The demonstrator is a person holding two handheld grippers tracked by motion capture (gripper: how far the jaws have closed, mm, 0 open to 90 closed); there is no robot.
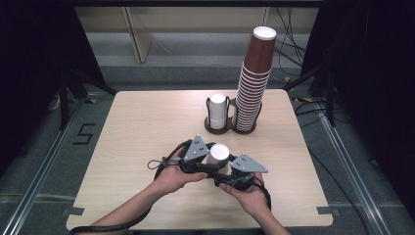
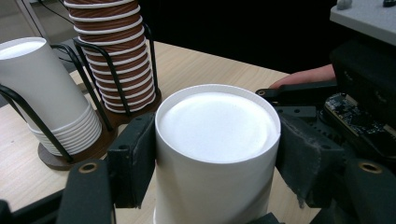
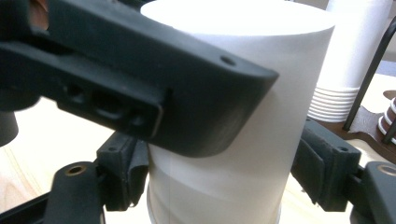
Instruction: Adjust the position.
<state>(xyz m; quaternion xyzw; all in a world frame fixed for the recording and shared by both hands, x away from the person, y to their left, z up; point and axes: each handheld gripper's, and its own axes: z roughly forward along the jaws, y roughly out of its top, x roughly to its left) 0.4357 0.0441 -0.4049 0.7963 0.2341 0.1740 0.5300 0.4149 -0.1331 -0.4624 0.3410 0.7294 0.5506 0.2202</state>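
Note:
A white paper cup [image 1: 219,152] stands upside down at the near middle of the table, between both grippers. In the left gripper view, my left gripper [image 2: 217,158] has its two jaws pressed against the sides of the cup [image 2: 217,126] just under its flat bottom. In the right gripper view, my right gripper [image 3: 224,172] clamps the cup [image 3: 261,70] lower down, where faint seam lines suggest nested cups. One left jaw crosses in front of it. Seen from above, left gripper [image 1: 208,164] and right gripper [image 1: 226,171] meet at the cup, each held by a hand.
At the back of the table a dark wooden holder [image 1: 230,129] with black wire frames carries a short stack of white cups [image 1: 218,110] and a tall stack of brown cups [image 1: 254,78]. The table's left half [image 1: 142,127] is bare wood.

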